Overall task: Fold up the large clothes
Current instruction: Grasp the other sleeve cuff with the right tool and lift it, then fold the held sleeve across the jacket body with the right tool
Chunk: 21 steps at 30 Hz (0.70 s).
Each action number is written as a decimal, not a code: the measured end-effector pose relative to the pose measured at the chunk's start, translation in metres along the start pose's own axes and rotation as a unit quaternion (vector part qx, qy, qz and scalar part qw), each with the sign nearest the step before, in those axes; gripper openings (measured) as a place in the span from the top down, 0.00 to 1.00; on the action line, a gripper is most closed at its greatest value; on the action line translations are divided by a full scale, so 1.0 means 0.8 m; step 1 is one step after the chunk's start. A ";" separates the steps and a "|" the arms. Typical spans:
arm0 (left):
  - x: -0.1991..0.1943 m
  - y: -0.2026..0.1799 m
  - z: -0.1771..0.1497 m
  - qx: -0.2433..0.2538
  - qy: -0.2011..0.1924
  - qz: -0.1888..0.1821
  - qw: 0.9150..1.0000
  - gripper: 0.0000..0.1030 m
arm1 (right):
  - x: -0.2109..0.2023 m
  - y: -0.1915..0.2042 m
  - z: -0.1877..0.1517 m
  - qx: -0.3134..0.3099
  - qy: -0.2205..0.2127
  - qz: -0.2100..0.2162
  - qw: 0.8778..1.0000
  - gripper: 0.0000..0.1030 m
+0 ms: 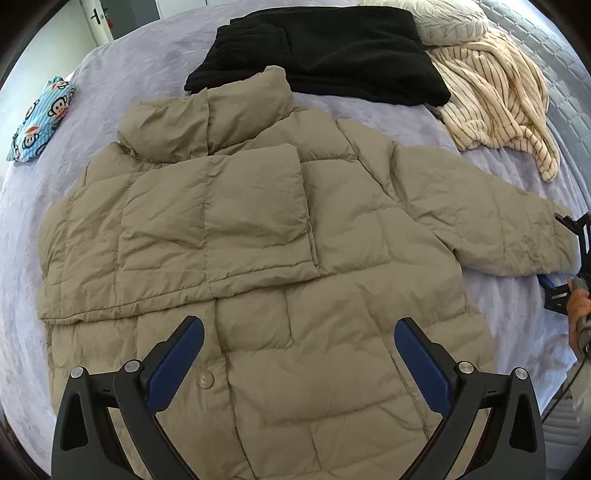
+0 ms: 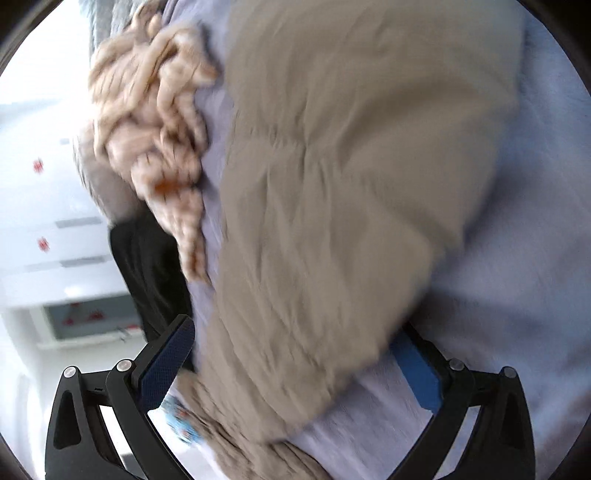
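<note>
A tan puffer jacket (image 1: 258, 221) lies flat on the bed, collar at the far side. Its left sleeve is folded across the chest, and its right sleeve (image 1: 498, 221) stretches out to the right. My left gripper (image 1: 299, 326) hovers open just above the jacket's lower front, near a snap button, with nothing between its fingers. My right gripper (image 1: 554, 251) is at the cuff of the outstretched sleeve, held by a hand (image 1: 580, 306). In the blurred right wrist view, the right gripper (image 2: 293, 328) stands wide open. The sleeve (image 2: 332, 184) lies between its jaws, and the pads do not press on it.
The lavender bed cover (image 1: 110, 74) lies under everything. A folded black garment (image 1: 325, 51) sits behind the collar. A striped beige blanket (image 1: 491, 99) and a pale pillow (image 1: 443, 18) are at the far right. A blue monkey-print item (image 1: 40, 118) lies at the far left.
</note>
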<state>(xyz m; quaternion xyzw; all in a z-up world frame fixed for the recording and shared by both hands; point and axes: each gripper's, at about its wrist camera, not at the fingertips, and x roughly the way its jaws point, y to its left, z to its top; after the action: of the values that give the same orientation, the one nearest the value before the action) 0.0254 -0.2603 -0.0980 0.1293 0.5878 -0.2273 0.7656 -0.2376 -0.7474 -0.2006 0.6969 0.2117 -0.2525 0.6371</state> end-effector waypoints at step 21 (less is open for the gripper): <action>-0.011 0.086 0.000 -0.053 -0.027 -0.005 0.998 0.00 | 0.047 0.267 -0.157 -0.292 0.109 0.093 0.946 0.91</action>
<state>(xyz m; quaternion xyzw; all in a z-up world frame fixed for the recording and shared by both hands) 0.0582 -0.1989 -0.0943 0.0794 0.5789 -0.2036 0.7856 -0.0658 -0.6448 -0.0495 0.5202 0.2786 -0.0414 0.8063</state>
